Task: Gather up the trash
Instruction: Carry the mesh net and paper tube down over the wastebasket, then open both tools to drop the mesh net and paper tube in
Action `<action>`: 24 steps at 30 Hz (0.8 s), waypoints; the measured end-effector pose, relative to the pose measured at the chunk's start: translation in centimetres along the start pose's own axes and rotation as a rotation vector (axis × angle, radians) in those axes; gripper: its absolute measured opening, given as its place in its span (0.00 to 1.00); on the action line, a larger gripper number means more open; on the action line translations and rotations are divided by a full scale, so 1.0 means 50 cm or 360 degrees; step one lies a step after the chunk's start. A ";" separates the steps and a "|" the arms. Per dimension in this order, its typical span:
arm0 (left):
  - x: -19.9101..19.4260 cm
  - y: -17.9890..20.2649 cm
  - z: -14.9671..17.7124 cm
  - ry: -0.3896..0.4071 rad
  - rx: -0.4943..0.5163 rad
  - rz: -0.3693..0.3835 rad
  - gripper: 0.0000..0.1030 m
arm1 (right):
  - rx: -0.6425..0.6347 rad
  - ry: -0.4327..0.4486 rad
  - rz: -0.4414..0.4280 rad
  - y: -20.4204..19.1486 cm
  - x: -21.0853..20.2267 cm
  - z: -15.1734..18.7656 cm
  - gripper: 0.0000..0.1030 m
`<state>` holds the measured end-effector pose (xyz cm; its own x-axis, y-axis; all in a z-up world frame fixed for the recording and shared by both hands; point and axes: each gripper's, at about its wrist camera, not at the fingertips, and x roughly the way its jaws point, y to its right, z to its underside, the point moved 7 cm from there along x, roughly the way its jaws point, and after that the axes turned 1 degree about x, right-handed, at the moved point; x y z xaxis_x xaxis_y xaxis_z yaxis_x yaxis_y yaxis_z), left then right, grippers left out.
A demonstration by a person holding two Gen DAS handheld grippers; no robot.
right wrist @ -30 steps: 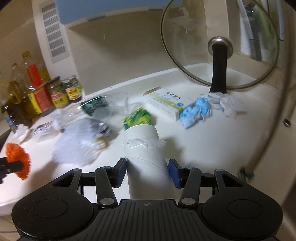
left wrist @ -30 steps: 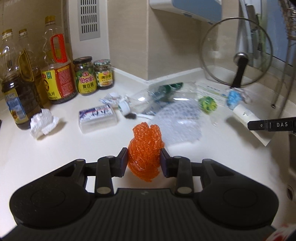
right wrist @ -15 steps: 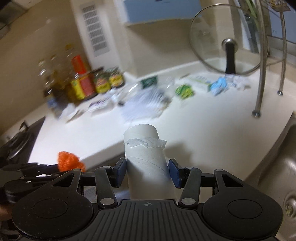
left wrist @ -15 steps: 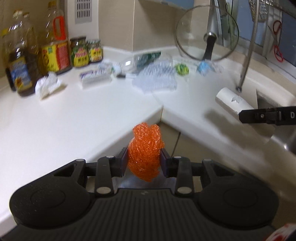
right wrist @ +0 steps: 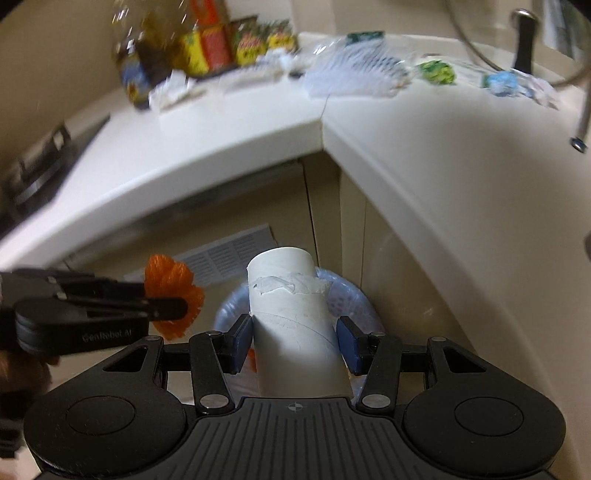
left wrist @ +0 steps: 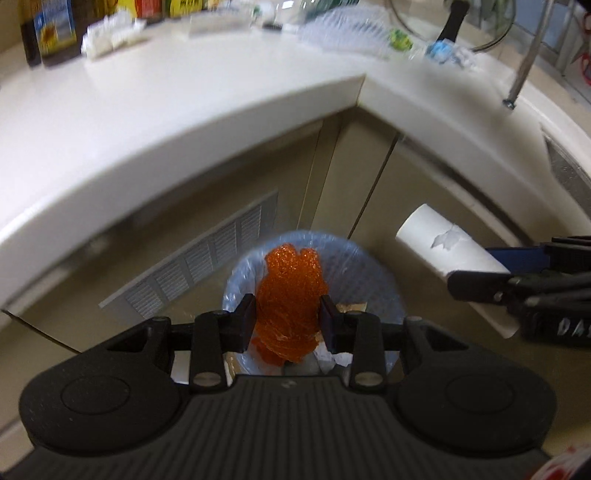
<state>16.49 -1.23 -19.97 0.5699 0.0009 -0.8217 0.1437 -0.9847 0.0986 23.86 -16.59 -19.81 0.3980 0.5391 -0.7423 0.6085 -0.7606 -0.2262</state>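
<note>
Closest in, the left gripper (left wrist: 288, 319) has its pads pinched tight on a crumpled orange mesh wad (left wrist: 290, 295), so it's only a little way open with the wad filling the gap. Over on the right, the right gripper (right wrist: 294, 345) is clamped around a white cardboard tube (right wrist: 291, 325), roughly half open, with a torn bit of tape stuck near the tube's far end. Both point steeply down.

Right below and just past both grippers sits a round trash bin (left wrist: 384, 291) lined with a clear bluish bag, on the floor in the inside corner of the cabinets. There's already some paper scrap in it. The wad hangs over the bin opening; the tube is above its right edge in the left view.

Behind the bin is a vent grille (left wrist: 199, 266) in the cabinet front. Farther up, the white desk (left wrist: 147, 96) still carries bubble wrap (left wrist: 343, 26), a green ball (right wrist: 436, 70), blue crumpled stuff (right wrist: 500, 81), white tissue (left wrist: 110, 31), bottles and jars, all blurry.
</note>
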 end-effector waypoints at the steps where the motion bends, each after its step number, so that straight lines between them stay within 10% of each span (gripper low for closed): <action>1: 0.012 -0.001 0.003 -0.0017 -0.0014 -0.0003 0.32 | -0.0031 -0.0012 0.0014 0.002 0.015 0.006 0.48; 24: 0.206 0.012 0.051 -0.0328 -0.0085 0.0009 0.32 | -0.0232 -0.0234 0.0058 0.051 0.215 0.075 0.48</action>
<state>20.39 -2.24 -29.82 0.3943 -0.0458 -0.9178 0.1866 -0.9739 0.1288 27.12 -14.11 -30.72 0.3237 0.4453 -0.8349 0.6926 -0.7126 -0.1116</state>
